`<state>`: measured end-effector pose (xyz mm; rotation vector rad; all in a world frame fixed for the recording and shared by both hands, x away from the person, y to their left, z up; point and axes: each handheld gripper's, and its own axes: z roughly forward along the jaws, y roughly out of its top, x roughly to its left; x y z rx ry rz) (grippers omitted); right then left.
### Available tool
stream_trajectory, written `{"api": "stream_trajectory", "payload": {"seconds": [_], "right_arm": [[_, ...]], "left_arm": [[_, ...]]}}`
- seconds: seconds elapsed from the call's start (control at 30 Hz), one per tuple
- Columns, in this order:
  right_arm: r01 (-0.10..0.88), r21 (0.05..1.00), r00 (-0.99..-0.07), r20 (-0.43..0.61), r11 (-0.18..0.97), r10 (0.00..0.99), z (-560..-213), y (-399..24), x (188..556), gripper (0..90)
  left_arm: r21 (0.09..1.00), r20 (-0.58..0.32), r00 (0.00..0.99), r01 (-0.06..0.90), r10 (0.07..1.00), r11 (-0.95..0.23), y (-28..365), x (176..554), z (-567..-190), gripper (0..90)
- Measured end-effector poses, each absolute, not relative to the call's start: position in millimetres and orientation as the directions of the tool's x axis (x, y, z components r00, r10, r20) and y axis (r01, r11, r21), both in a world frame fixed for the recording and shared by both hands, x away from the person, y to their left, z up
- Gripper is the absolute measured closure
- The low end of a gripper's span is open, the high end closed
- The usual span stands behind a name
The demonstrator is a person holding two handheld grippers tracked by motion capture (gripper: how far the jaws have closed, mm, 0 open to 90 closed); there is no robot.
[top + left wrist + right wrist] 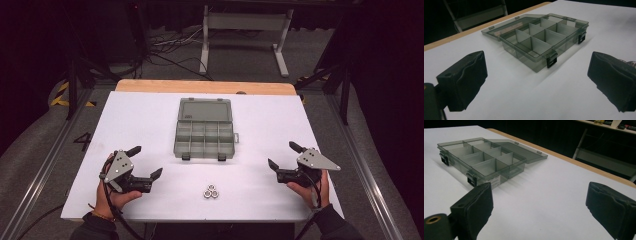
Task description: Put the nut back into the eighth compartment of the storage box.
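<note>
Both grippers, left gripper [148,163] at eight o'clock and right gripper [281,156] at four o'clock, rest spread and empty on the white table [130,125], with three metal nuts [211,192] between them at six o'clock below the open divided box [205,131].

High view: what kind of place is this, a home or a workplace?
Probably a lab or recording workspace, not a home: a white table stands in a dark room, with loose cables and yellow-black hazard tape on the floor, and an open compartment box set out centrally.
</note>
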<state>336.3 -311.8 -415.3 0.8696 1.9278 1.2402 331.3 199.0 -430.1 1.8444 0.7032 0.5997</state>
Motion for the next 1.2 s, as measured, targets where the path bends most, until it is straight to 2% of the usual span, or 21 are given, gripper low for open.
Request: {"api": "stream_trajectory", "payload": {"seconds": [0.23, 0.47, 0.63, 0.8, 1.07, 1.2], "right_arm": [[0.182, 0.925, -0.575, -0.176, 0.334, 0.799, -411.8, -307.7, 338.6, 8.4], [0.279, 0.868, -0.664, -0.134, 0.41, 0.735, -404.8, -293.9, 345.5, 11.1], [0.346, 0.748, -0.761, -0.129, 0.566, 0.636, -385.5, -261.8, 350.9, 15.7], [0.382, 0.578, -0.844, -0.1, 0.721, 0.527, -384.9, -219.4, 355.9, 19.3], [0.297, 0.409, -0.94, -0.031, 0.863, 0.338, -395.4, -155.8, 349.0, 32.6], [0.276, 0.359, -0.952, -0.022, 0.891, 0.304, -400.9, -136.9, 343.5, 38.2]], "left_arm": [[0.929, 0.1, 0.699, 0.189, 0.708, -0.318, 202.7, 328.6, -432.5, 3.5], [0.923, 0.105, 0.701, 0.194, 0.705, -0.331, 204.0, 330.6, -433.4, 3.5], [0.919, 0.097, 0.707, 0.206, 0.7, -0.335, 204.6, 332.3, -435.5, 3.3], [0.911, 0.09, 0.7, 0.23, 0.708, -0.343, 204.4, 334.2, -436.9, 3.5], [0.91, 0.095, 0.712, 0.222, 0.696, -0.351, 203.6, 334.2, -437.8, 3.6], [0.912, 0.091, 0.716, 0.219, 0.692, -0.346, 204.3, 333.6, -437.8, 3.6]]}}
